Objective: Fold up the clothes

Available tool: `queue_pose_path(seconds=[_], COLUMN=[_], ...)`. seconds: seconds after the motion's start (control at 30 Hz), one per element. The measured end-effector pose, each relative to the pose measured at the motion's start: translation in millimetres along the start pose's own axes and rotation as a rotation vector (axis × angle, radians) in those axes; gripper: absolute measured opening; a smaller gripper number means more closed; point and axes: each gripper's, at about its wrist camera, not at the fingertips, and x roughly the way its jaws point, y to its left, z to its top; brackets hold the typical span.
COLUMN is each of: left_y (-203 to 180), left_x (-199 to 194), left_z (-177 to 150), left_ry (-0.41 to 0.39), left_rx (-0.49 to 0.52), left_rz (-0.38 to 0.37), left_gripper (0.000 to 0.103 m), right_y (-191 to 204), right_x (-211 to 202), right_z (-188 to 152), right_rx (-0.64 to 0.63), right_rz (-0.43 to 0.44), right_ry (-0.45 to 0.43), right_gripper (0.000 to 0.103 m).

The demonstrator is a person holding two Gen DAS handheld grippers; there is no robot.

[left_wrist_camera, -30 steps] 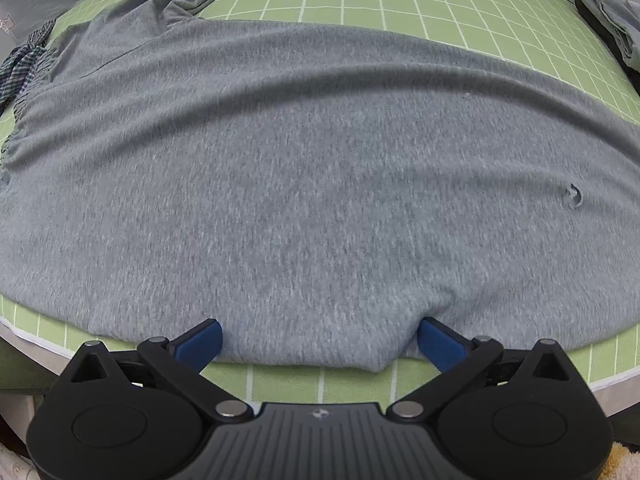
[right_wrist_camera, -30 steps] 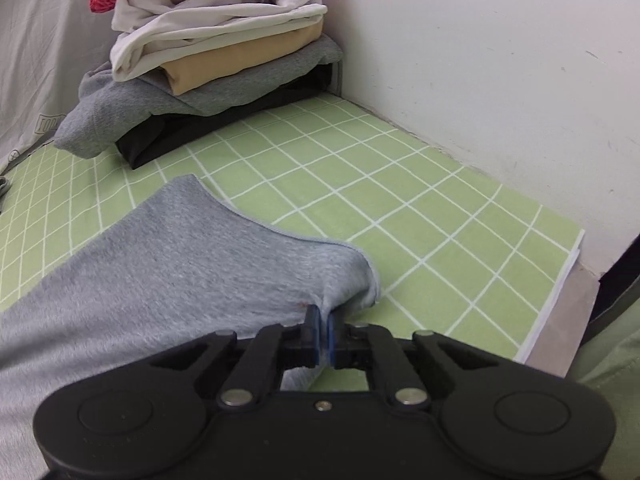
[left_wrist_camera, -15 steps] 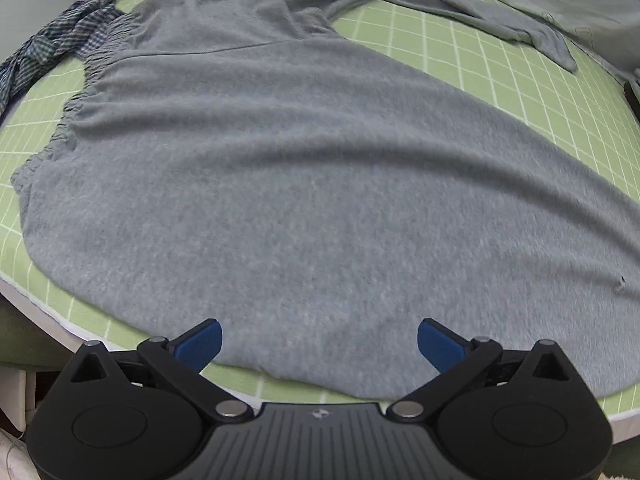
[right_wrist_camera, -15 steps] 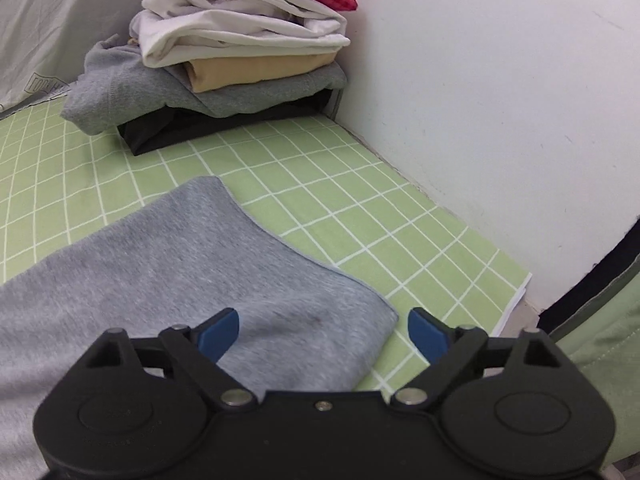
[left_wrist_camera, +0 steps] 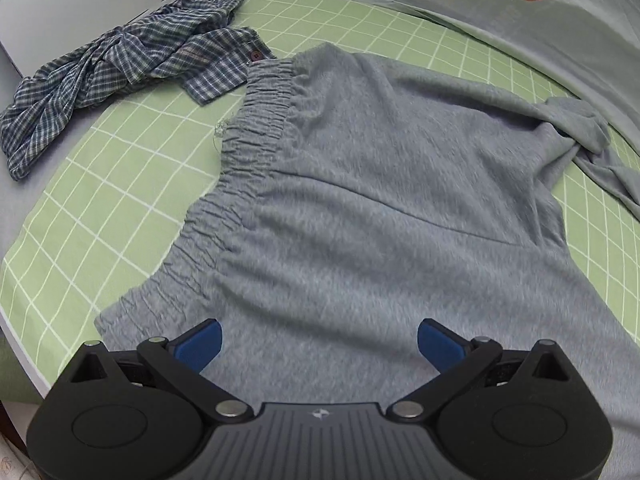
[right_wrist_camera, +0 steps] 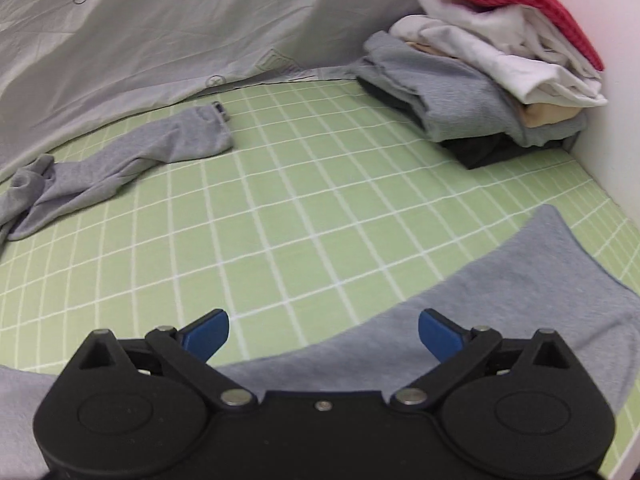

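Note:
Grey sweatpants point(left_wrist_camera: 400, 220) lie spread on the green checked mat point(left_wrist_camera: 120, 184), their gathered waistband point(left_wrist_camera: 248, 152) towards the left. My left gripper point(left_wrist_camera: 320, 344) hovers open over the cloth near the waistband's lower end, with nothing pinched. In the right wrist view one grey leg end point(right_wrist_camera: 520, 300) lies flat at the lower right, and the other leg point(right_wrist_camera: 132, 160) trails crumpled at the far left. My right gripper point(right_wrist_camera: 324, 330) is above the near leg's edge. Its jaws are opening and nothing is pressed between them.
A crumpled blue plaid shirt point(left_wrist_camera: 120, 64) lies at the mat's far left corner. A pile of folded clothes point(right_wrist_camera: 500, 72) topped by a red checked piece stands against the white wall point(right_wrist_camera: 616, 140). A pale grey sheet point(right_wrist_camera: 160, 20) borders the mat's far side.
The right gripper let go of the grey leg end and opened wide. Both grippers moved left along the pants. The left one now faces the waistband and the plaid shirt.

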Motion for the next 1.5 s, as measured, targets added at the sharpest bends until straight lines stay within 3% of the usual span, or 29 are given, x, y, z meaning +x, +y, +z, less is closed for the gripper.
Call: queue_pose_path(seconds=[0.1, 0.37, 0.47, 0.63, 0.77, 0.8, 0.83, 0.9, 1.03, 1.2, 1.4, 1.5], left_y=[2.9, 9.0, 11.7, 14.7, 15.8, 16.6, 17.4, 18.9, 20.1, 19.3, 13.9, 15.3], left_x=[18.4, 68.6, 79.7, 87.4, 89.2, 89.5, 89.8, 90.3, 90.2, 90.1, 91.9, 93.6], left_z=[32.9, 106.1, 120.9, 134.2, 137.5, 137.6, 137.5, 137.0, 136.6, 140.0, 151.9, 158.0], left_ry=[-0.014, -0.092, -0.111, -0.135, -0.14, -0.138, -0.138, -0.139, -0.145, -0.153, -0.195, -0.199], left_rx=[0.032, 0.128, 0.102, 0.014, -0.028, -0.038, -0.043, -0.05, -0.044, -0.026, 0.022, 0.037], left_rz=[0.013, 0.085, 0.078, 0.072, 0.068, 0.065, 0.062, 0.056, 0.056, 0.077, 0.197, 0.213], left_gripper=[0.103, 0.103, 0.103, 0.103, 0.103, 0.103, 0.103, 0.103, 0.103, 0.103, 0.103, 0.103], right_y=[52.0, 154.9, 179.5, 193.2, 186.7, 186.9, 185.3, 182.1, 168.9, 124.6, 62.9, 36.6], right_x=[19.0, 65.7, 87.4, 105.4, 105.8, 104.7, 103.9, 102.4, 95.1, 72.7, 54.2, 46.6], right_z=[15.7, 68.0, 81.7, 86.8, 88.8, 90.5, 91.8, 94.4, 99.6, 119.2, 149.5, 157.7], right_rx=[-0.017, -0.031, -0.023, -0.012, -0.014, -0.032, -0.042, -0.061, -0.096, -0.077, -0.008, 0.039], right_rz=[0.078, 0.149, 0.12, -0.01, 0.043, 0.062, 0.072, 0.091, 0.084, -0.049, -0.237, -0.317], right_ry=[-0.004, -0.081, -0.068, -0.058, -0.082, -0.096, -0.101, -0.11, -0.148, -0.248, -0.337, -0.36], right_gripper=[0.103, 0.103, 0.103, 0.101, 0.08, 0.062, 0.036, 0.008, 0.004, 0.004, 0.004, 0.004])
